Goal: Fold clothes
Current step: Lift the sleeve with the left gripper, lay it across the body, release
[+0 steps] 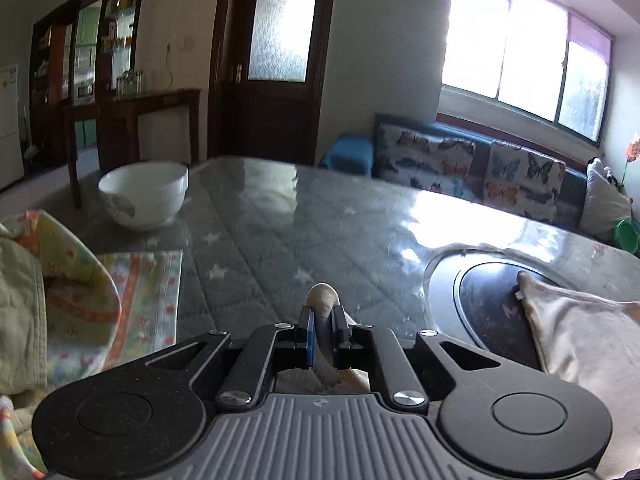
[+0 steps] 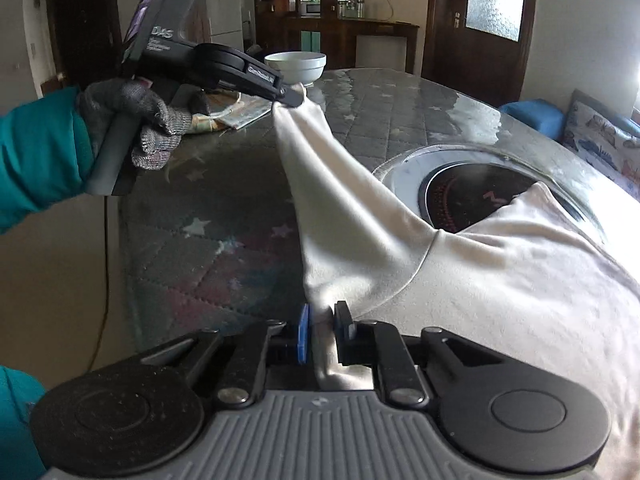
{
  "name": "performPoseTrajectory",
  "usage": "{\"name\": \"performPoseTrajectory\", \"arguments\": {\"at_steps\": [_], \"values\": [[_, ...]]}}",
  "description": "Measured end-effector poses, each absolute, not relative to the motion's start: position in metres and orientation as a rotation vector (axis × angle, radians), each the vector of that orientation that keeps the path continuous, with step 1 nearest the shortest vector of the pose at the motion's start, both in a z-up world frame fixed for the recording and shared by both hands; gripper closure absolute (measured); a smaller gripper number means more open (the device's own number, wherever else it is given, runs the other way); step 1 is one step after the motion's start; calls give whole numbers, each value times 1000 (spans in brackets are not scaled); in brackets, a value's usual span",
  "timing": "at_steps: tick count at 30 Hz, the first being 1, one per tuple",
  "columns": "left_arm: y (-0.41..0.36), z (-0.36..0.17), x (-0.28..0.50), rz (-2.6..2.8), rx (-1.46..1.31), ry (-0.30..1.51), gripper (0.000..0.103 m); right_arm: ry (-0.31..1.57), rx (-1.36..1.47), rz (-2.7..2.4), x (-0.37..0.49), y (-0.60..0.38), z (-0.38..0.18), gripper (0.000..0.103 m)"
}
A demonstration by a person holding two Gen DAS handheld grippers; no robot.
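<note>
Two grippers each pinch the same cream garment.

Left wrist view: the left gripper (image 1: 323, 322) has its fingers closed on a small bunch of the garment (image 1: 580, 340), a nub of cloth poking out past the tips. The rest of the garment lies to the right on the table (image 1: 280, 224), partly over the round cooktop (image 1: 480, 300) set into it. A patterned cloth (image 1: 120, 300) sits heaped at the left and a white bowl (image 1: 144, 194) stands beyond it.

Right wrist view: the right gripper (image 2: 322, 334) is clamped on an edge of the garment near the table's near side. From there a band of cloth runs taut up to the left gripper (image 2: 290, 98), held in a gloved hand (image 2: 136, 120) above the table. The bulk of the garment lies spread to the right, one corner over the cooktop (image 2: 472, 200).

The held edge looks stretched between the two grips, which suits either squaring the garment out or carrying an edge across for a fold. To do it well, I would keep both grips firm and the tension even, move the grippers level so the edge stays straight, and lay the cloth down flat, clear of the bowl (image 2: 296, 65) and the patterned cloth (image 2: 236, 114).
</note>
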State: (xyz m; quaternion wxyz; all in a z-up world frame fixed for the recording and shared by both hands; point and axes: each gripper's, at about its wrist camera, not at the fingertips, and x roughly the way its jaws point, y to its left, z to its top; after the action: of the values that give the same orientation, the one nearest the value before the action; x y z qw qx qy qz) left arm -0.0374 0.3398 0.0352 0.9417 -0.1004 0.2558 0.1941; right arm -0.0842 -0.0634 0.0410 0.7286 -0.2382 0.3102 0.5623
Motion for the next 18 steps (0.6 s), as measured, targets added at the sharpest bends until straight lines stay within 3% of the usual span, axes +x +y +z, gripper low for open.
{"name": "performPoseTrajectory", "arguments": {"at_steps": [4, 6, 10, 18], "values": [[345, 17, -28, 428, -187, 606, 94, 685, -517, 1252, -86, -65, 41, 91], [348, 9, -27, 439, -199, 629, 89, 685, -522, 1260, -86, -65, 41, 91], [350, 7, -28, 485, -181, 634, 74, 682, -526, 1276, -87, -66, 45, 81], [312, 30, -37, 357, -132, 583, 73, 676, -462, 1272, -87, -76, 55, 73]]}}
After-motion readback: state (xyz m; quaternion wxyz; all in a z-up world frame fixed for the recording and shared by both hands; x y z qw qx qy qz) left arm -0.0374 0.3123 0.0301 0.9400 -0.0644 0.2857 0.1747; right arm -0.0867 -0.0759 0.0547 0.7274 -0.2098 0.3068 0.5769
